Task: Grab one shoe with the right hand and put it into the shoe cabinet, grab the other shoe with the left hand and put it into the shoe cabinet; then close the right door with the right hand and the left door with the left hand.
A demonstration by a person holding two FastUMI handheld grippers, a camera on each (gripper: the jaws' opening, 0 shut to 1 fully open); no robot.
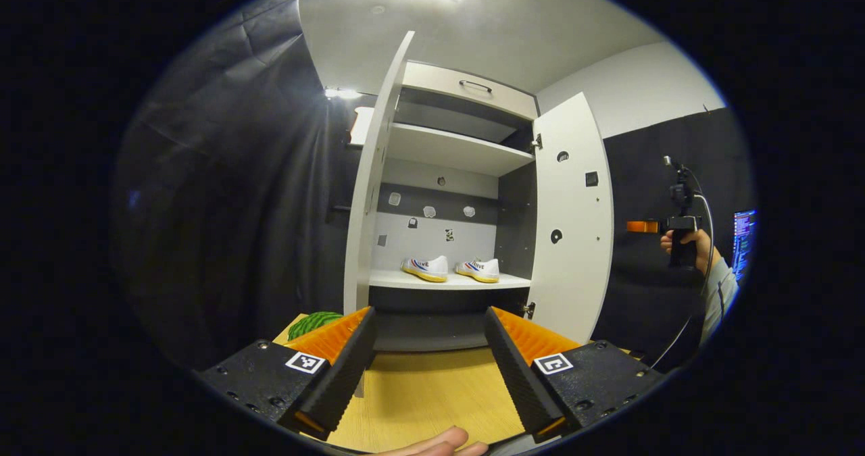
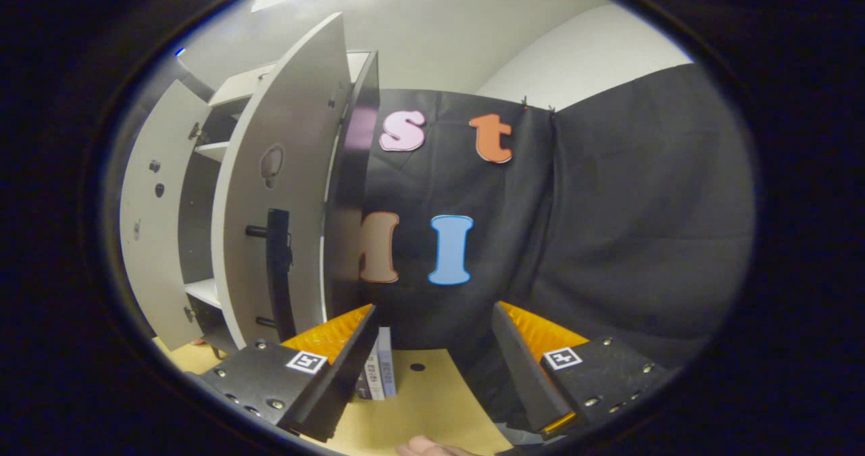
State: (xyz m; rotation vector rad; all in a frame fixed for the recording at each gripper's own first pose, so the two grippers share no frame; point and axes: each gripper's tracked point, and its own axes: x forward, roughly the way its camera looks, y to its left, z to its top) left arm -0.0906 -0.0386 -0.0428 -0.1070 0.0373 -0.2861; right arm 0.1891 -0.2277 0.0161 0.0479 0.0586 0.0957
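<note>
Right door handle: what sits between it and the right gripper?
In the right gripper view, nothing stands between the open right gripper and the right door handle; only bare wooden tabletop below. The upright books are further right.

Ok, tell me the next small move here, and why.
Probably swing the right gripper left to the right door and push it closed. Both shoes already sit side by side on the cabinet's shelf, both doors stand open, and the right gripper, open and empty, is beside that door's outer face near its handle.
</note>
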